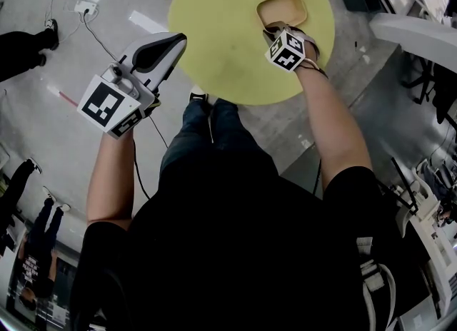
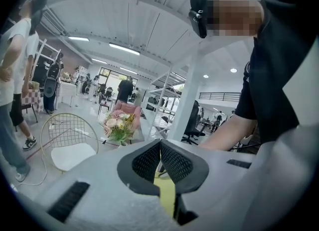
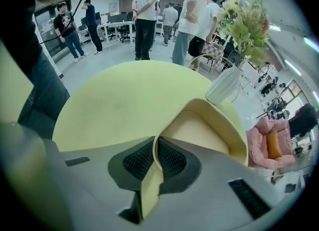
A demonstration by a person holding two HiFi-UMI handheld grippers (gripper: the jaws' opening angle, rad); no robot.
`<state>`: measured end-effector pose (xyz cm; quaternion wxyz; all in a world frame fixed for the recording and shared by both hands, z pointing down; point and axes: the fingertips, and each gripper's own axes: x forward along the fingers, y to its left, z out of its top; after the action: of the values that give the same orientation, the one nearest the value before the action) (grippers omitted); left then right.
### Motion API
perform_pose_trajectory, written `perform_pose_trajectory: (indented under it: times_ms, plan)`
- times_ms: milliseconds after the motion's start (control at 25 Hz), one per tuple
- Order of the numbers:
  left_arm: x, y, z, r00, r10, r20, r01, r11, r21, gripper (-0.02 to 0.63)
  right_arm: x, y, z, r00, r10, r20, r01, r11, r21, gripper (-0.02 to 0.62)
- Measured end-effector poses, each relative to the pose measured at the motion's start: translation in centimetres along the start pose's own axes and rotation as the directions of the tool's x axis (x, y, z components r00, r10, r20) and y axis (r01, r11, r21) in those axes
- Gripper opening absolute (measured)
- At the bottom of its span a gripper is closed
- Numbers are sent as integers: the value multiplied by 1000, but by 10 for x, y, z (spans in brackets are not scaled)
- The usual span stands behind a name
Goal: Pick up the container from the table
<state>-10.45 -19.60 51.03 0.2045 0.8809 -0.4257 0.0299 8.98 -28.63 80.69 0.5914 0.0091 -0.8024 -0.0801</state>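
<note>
A shallow beige square container [image 1: 282, 8] sits on the far part of the round yellow-green table [image 1: 228, 44]. My right gripper [image 1: 274, 31] points steeply down at the container's near rim and is shut on that rim. In the right gripper view the thin beige wall of the container [image 3: 209, 125] runs between the two black pads of the right gripper [image 3: 155, 150]. My left gripper [image 1: 178, 41] hangs off the table's left edge over the floor. Its jaws are shut with nothing between them in the left gripper view [image 2: 160, 148].
A white vase [image 3: 224, 85] with flowers stands on the table just beyond the container. Several people stand past the table's far side [image 3: 147, 11]. A power strip and cable [image 1: 86, 8] lie on the floor at left. White furniture [image 1: 414, 33] stands at right.
</note>
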Motion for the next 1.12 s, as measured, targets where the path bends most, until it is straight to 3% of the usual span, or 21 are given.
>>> perform_pose_trajectory:
  times_ms: [480,1120]
  plan:
    - [-8,-16,16,999,-18,31,17,1000,15,17,-29,-3,7,999,-50,21,49,998,32,20]
    - [-27,-56,36,996,-73,45,68,993,98,17,-80,11,25,993,-112,43,110,993,44,20]
